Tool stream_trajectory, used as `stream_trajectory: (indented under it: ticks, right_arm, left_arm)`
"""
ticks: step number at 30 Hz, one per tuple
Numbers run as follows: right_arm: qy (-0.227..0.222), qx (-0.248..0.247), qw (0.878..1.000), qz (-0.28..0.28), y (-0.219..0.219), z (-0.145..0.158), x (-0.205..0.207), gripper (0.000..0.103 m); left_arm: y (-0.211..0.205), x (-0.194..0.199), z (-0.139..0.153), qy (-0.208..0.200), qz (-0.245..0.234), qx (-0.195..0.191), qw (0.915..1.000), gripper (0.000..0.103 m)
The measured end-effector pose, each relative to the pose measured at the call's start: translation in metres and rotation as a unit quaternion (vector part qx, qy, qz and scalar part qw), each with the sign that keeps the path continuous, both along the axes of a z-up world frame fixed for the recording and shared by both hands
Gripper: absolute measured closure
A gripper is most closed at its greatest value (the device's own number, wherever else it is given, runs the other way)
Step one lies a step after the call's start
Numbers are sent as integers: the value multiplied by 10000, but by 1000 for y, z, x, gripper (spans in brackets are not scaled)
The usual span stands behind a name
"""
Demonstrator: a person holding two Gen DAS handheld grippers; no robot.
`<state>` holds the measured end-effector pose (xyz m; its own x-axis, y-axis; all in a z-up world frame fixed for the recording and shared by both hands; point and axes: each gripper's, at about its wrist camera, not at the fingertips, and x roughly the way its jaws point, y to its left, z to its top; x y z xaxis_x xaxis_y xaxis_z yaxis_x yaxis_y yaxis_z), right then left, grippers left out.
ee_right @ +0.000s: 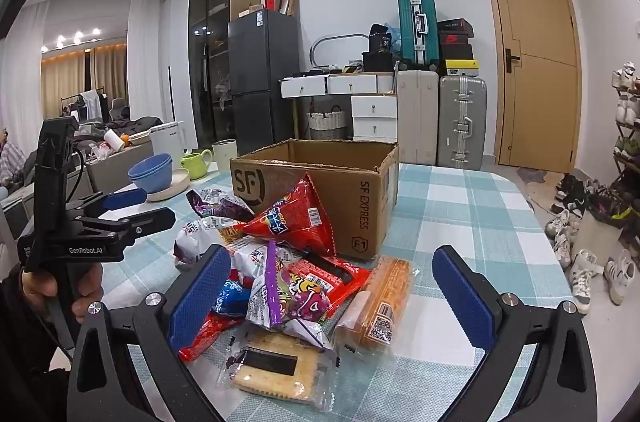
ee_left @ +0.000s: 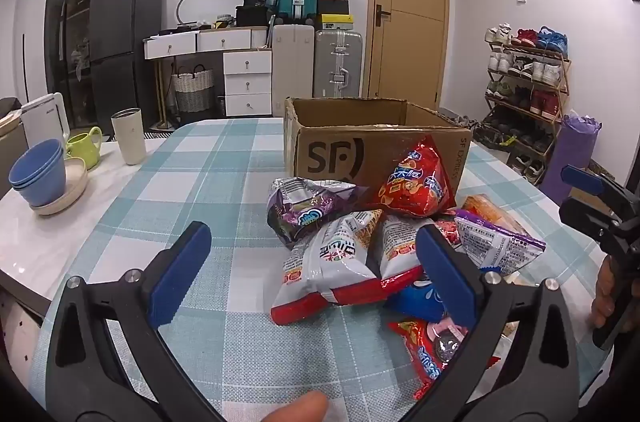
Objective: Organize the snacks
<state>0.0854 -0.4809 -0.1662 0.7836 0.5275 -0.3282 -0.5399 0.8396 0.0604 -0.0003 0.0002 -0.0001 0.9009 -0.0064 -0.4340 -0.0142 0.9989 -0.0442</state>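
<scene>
A pile of snack packets lies on the checked tablecloth in front of an open SF cardboard box (ee_left: pixel 380 154), also in the right wrist view (ee_right: pixel 352 190). A red triangular chip bag (ee_left: pixel 416 182) leans on the box. A white and red bag (ee_left: pixel 332 266) and a purple bag (ee_left: pixel 308 206) lie nearer. My left gripper (ee_left: pixel 316 274) is open and empty above the white bag. My right gripper (ee_right: pixel 332 298) is open and empty above a purple candy packet (ee_right: pixel 296 298), an orange cake packet (ee_right: pixel 384 298) and a cracker packet (ee_right: pixel 276 370).
Blue bowls (ee_left: pixel 38 174) on a plate, a green mug (ee_left: pixel 84 146) and a white tumbler (ee_left: pixel 129 136) stand at the table's left. A shoe rack (ee_left: pixel 524 94) and a purple roll (ee_left: pixel 572 154) stand right of the table. Suitcases and drawers line the far wall.
</scene>
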Motion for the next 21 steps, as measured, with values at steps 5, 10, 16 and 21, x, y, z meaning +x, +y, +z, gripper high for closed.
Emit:
stream_trajectory:
  ticks: [5, 10, 16, 21]
  right_arm:
    - [43, -20, 10000, 9, 0, 0, 0, 0]
    - [63, -5, 10000, 4, 0, 0, 1, 0]
    - [65, -8, 10000, 4, 0, 0, 1, 0]
    - [68, -4, 10000, -4, 0, 0, 1, 0]
  left_arm:
    - [0, 0, 0, -18, -2, -31, 10000, 1]
    - [0, 1, 0, -6, -6, -32, 10000, 1]
    - [0, 1, 0, 3, -1, -35, 10000, 1]
    - [0, 1, 0, 9, -4, -38, 10000, 1]
